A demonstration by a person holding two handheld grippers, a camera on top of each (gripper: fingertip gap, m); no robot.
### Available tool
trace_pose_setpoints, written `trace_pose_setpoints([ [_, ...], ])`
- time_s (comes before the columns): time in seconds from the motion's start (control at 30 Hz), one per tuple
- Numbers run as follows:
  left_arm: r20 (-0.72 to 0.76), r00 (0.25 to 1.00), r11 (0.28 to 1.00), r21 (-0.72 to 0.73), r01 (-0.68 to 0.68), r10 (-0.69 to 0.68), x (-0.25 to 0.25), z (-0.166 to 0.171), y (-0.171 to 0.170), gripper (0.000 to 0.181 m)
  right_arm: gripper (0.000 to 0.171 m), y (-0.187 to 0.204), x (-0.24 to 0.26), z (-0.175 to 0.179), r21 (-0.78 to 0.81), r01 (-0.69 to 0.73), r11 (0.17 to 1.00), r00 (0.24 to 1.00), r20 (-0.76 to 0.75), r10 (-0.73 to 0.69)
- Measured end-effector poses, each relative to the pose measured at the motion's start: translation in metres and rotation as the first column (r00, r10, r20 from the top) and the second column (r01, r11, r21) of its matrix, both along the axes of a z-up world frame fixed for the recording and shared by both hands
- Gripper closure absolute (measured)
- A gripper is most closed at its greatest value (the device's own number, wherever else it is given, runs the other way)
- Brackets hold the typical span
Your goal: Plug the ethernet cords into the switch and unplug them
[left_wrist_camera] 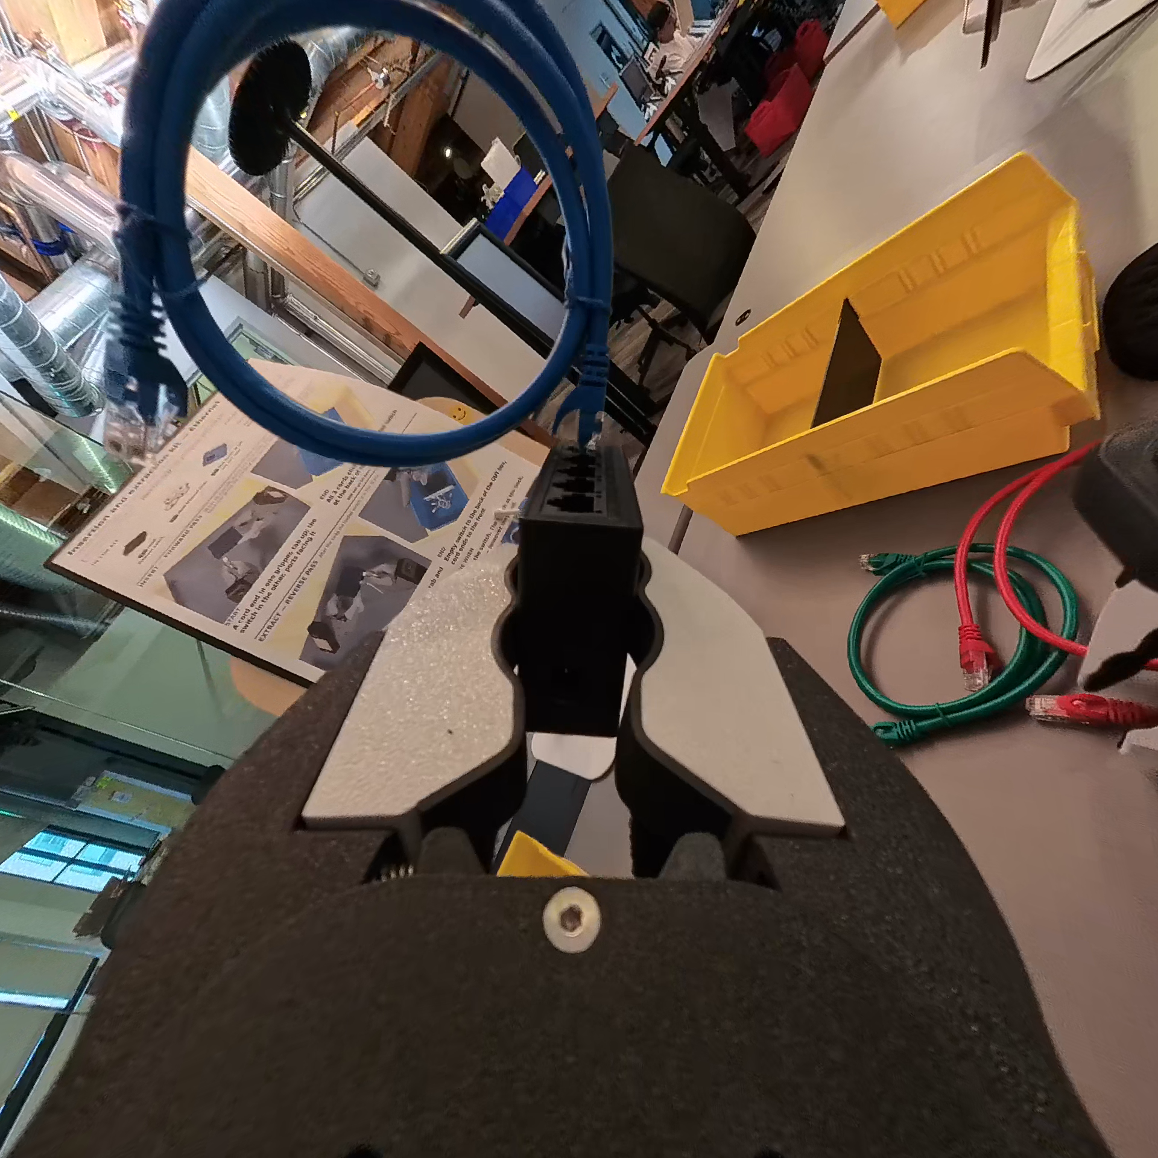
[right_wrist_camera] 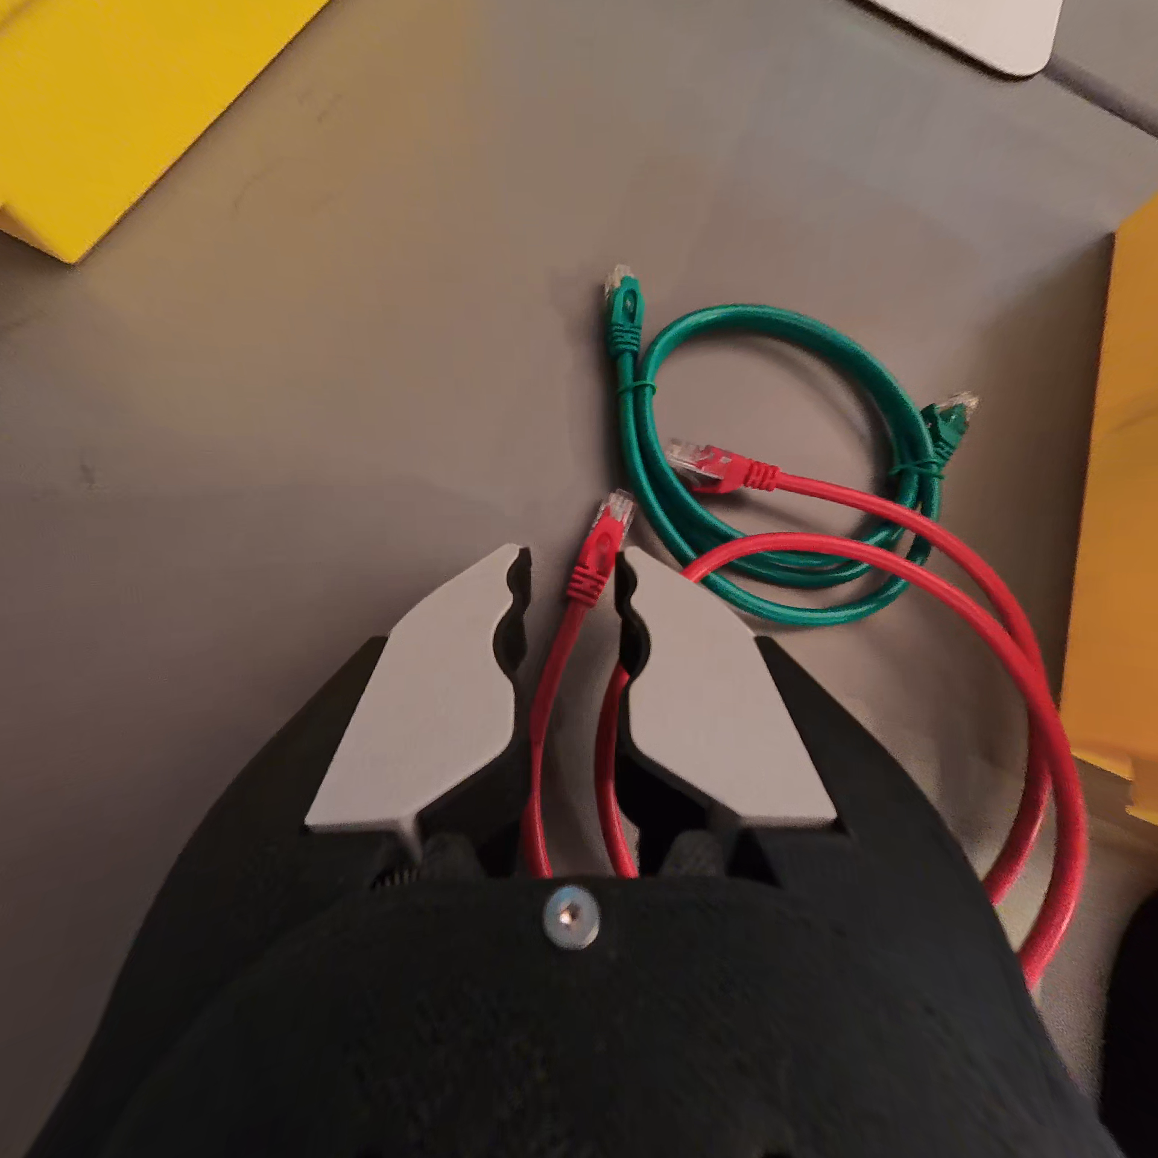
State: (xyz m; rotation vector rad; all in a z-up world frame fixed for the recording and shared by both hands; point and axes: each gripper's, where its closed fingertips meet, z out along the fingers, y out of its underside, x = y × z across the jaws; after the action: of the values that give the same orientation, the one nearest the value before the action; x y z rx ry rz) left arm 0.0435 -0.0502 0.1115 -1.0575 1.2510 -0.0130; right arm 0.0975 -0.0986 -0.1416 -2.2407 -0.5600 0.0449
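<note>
Left gripper is clamping the switch, blue cord plugged in. Right gripper is hanging open, the red plug lying lengthwise between its fingers.

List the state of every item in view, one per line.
Left gripper: shut on the switch.
Switch: held off the table, ports facing away.
Blue cord: coiled, one end plugged into the switch, the other dangling.
Right gripper: open around a red plug.
Red cord: unplugged, on the table.
Green cord: coiled, tied, unplugged.
Yellow bin: empty apart from a black divider.
</note>
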Motion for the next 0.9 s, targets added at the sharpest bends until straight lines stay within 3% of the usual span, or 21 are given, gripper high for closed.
trace_pose_setpoints([
  [0.13,0.004,1.0,1.0,0.008,0.008,-0.008,0.0,0.003,-0.004,0.152,0.144,0.0,0.005,-0.007,-0.002,0.021,1.0,0.999,0.029,-0.021],
  [0.4,-0.001,1.0,1.0,0.014,0.021,-0.021,0.003,0.003,-0.007,0.152,0.151,0.0,0.003,-0.015,-0.071,0.018,0.997,0.995,-0.097,-0.025],
  [0.63,-0.001,1.0,1.0,0.004,0.022,-0.022,0.002,0.002,-0.006,0.151,0.149,0.0,-0.002,-0.015,-0.066,-0.047,0.997,0.996,-0.077,0.042],
  [0.77,-0.001,1.0,1.0,0.007,0.025,-0.025,0.002,0.003,-0.007,0.152,0.157,-0.001,-0.007,-0.015,-0.067,-0.072,0.995,0.993,-0.101,0.065],
  [0.9,-0.011,1.0,1.0,0.015,0.012,-0.012,0.0,0.0,-0.003,0.152,0.158,-0.006,-0.013,-0.005,-0.006,-0.184,0.983,0.974,-0.137,0.182],
])
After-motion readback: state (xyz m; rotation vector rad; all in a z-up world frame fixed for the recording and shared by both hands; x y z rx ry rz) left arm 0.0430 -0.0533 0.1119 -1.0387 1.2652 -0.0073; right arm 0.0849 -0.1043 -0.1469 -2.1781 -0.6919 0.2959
